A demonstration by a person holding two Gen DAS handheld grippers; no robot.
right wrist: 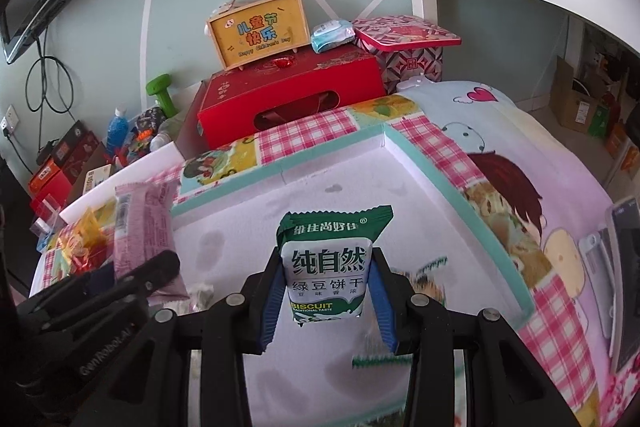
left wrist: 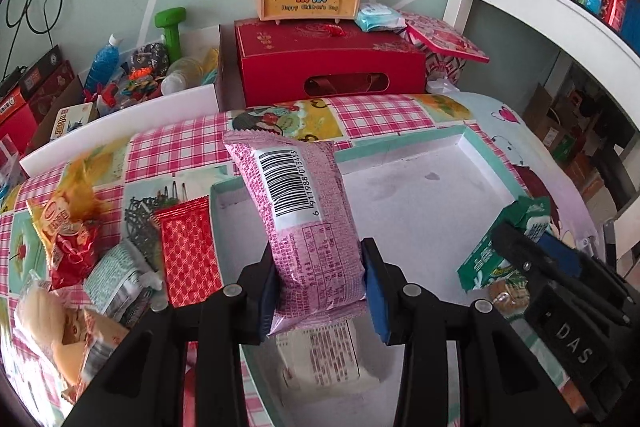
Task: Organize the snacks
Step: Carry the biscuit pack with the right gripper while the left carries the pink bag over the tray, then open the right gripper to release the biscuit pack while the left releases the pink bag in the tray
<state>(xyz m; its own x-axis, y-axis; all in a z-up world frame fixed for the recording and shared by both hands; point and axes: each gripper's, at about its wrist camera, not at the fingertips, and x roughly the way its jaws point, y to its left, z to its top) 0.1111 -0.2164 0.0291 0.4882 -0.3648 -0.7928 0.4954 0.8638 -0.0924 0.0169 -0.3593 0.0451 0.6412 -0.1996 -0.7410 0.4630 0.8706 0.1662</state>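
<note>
Left of the white tray [left wrist: 472, 163], loose snack packets [left wrist: 120, 259] lie on the checked cloth [left wrist: 180, 143]. Above the tray's left part, the left gripper [left wrist: 320, 287] has its fingers closed on a pink wrapper [left wrist: 296, 203]. Above the tray's right part, the right gripper [right wrist: 326, 291] clamps a green biscuit packet [right wrist: 328, 267].

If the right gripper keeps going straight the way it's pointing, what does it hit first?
Probably the white floor of the shallow teal-rimmed tray. The right gripper, shut on the green-and-white biscuit packet, tilts down over bare tray; nothing else seems to lie ahead, though depth is hard to judge.
</note>
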